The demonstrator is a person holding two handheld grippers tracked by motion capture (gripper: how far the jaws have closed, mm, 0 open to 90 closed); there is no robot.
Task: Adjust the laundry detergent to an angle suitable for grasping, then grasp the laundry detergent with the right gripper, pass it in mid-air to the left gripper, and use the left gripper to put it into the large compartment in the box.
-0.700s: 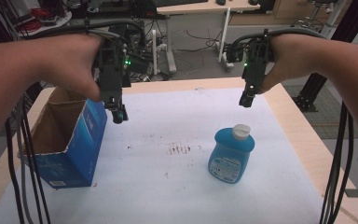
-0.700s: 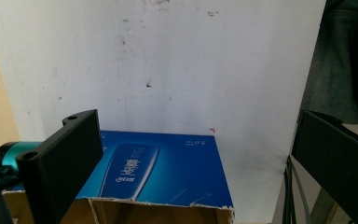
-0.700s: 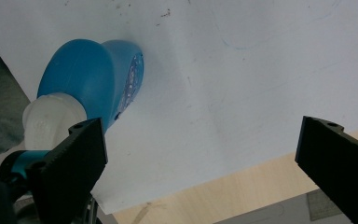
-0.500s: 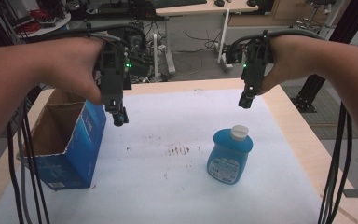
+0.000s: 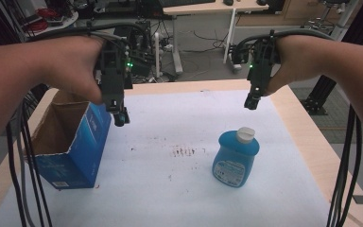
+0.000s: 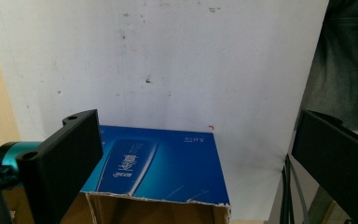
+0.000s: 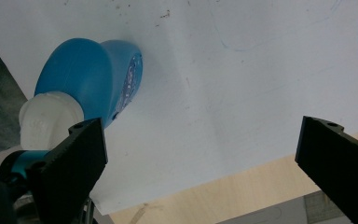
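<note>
A blue soap bottle (image 5: 234,161) with a white cap (image 5: 245,135) stands upright on the white sheet, right of centre. An open blue cardboard box (image 5: 72,142) stands at the left, its inside bare brown. My left gripper (image 5: 119,118) hangs over the box's far right corner, jaws pointing down. In the left gripper view the left gripper (image 6: 196,156) is open above the box's blue side (image 6: 168,168). My right gripper (image 5: 250,103) hovers beyond and above the bottle. In the right gripper view the right gripper (image 7: 200,161) is open, with the bottle (image 7: 91,77) off to the left of its jaws.
A white sheet (image 5: 179,127) covers most of the wooden table (image 5: 304,132), with small dark stains near the middle. Black cables (image 5: 345,156) hang from both forearms along the left and right sides. Desks and wiring stand on the floor behind the table's far edge.
</note>
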